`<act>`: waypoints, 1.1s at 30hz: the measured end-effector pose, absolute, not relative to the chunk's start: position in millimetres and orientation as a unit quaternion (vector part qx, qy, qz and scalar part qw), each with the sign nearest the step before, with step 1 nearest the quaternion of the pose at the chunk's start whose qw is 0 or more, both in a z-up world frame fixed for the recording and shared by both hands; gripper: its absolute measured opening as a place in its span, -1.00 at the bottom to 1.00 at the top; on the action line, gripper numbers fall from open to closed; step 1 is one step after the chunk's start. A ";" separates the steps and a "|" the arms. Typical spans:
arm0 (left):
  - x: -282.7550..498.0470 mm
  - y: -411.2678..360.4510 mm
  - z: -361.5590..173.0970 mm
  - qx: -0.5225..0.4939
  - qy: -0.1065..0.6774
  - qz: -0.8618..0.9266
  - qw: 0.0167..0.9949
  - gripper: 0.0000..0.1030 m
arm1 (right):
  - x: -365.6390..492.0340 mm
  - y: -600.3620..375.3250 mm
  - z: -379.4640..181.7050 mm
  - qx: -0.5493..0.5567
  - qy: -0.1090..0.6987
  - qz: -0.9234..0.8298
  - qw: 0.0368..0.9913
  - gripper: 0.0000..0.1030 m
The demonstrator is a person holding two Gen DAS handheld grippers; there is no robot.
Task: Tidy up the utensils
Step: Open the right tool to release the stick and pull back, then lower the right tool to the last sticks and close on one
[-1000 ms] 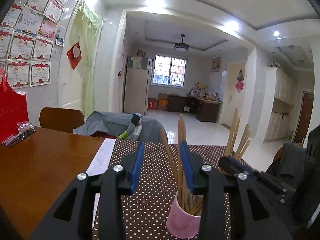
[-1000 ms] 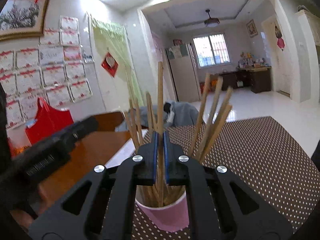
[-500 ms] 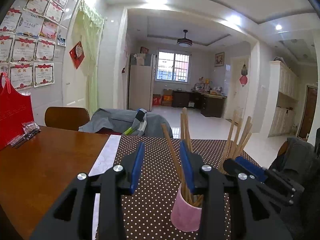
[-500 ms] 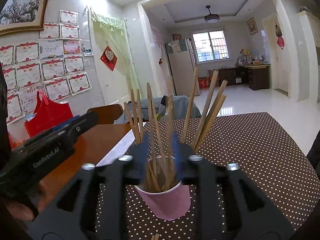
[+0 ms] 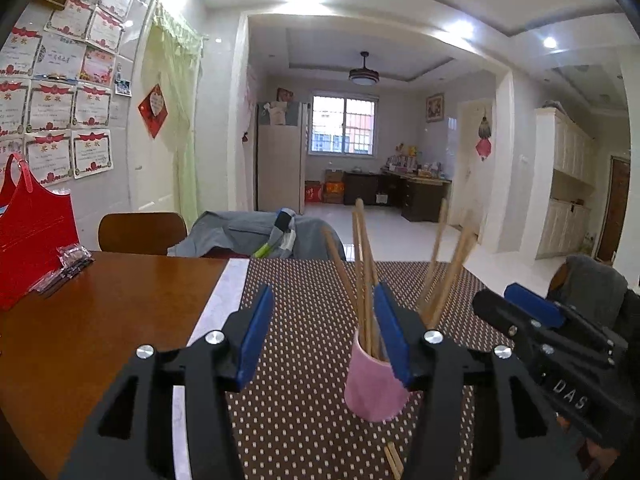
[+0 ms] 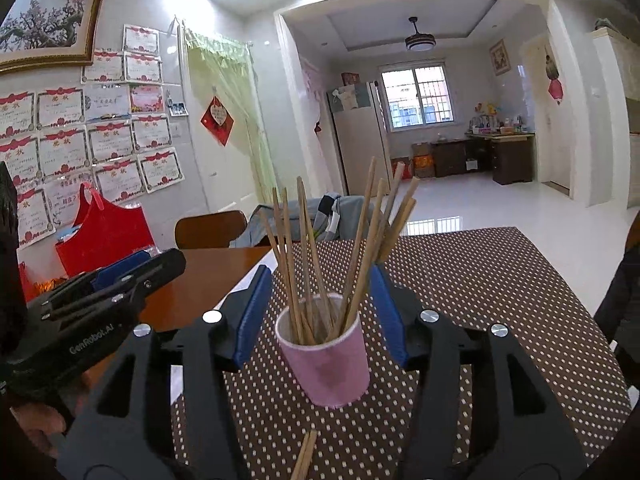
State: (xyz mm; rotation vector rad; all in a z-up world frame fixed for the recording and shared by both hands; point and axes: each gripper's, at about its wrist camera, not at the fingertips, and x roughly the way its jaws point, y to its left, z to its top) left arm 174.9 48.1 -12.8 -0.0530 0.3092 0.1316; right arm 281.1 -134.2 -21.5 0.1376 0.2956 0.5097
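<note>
A pink cup (image 6: 328, 364) stands upright on the brown dotted mat (image 6: 480, 300) with several wooden chopsticks (image 6: 304, 260) fanned out in it. My right gripper (image 6: 320, 316) faces the cup, and its jaws are opening. Cup and sticks show between the blue pads, which touch neither. A loose pair of chopsticks (image 6: 304, 456) lies on the mat below it. My left gripper (image 5: 324, 332) is opening too, with nothing between its pads. The pink cup (image 5: 374, 384) sits partly behind its right finger. The right gripper (image 5: 536, 320) shows beyond that.
The mat covers the right part of a brown wooden table (image 5: 80, 340), with a white strip (image 5: 224, 292) along its edge. A red bag (image 5: 32, 232) and a small clear packet (image 5: 68, 264) sit at far left. A chair (image 5: 140, 232) and grey clothes (image 5: 248, 228) stand behind the table.
My right gripper was shut on one chopstick over the cup; it has let go and drawn back, and the stick stands in the cup. The left jaws have widened and the cup looks farther off.
</note>
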 end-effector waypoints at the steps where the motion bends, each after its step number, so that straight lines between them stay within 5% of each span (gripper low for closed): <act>1: 171.1 46.4 -14.8 -0.027 0.161 0.061 0.985 0.01 | 278.2 -134.8 -21.9 0.065 0.151 0.249 0.954 0.06; 22: 155.6 -3.9 -126.7 0.022 0.414 -0.027 0.910 0.02 | 244.8 -172.7 -96.2 0.017 0.314 0.222 0.923 0.27; 33: 150.7 -17.8 -160.7 0.029 0.461 -0.036 0.886 0.02 | 236.9 -180.2 -120.8 0.011 0.346 0.226 0.911 0.29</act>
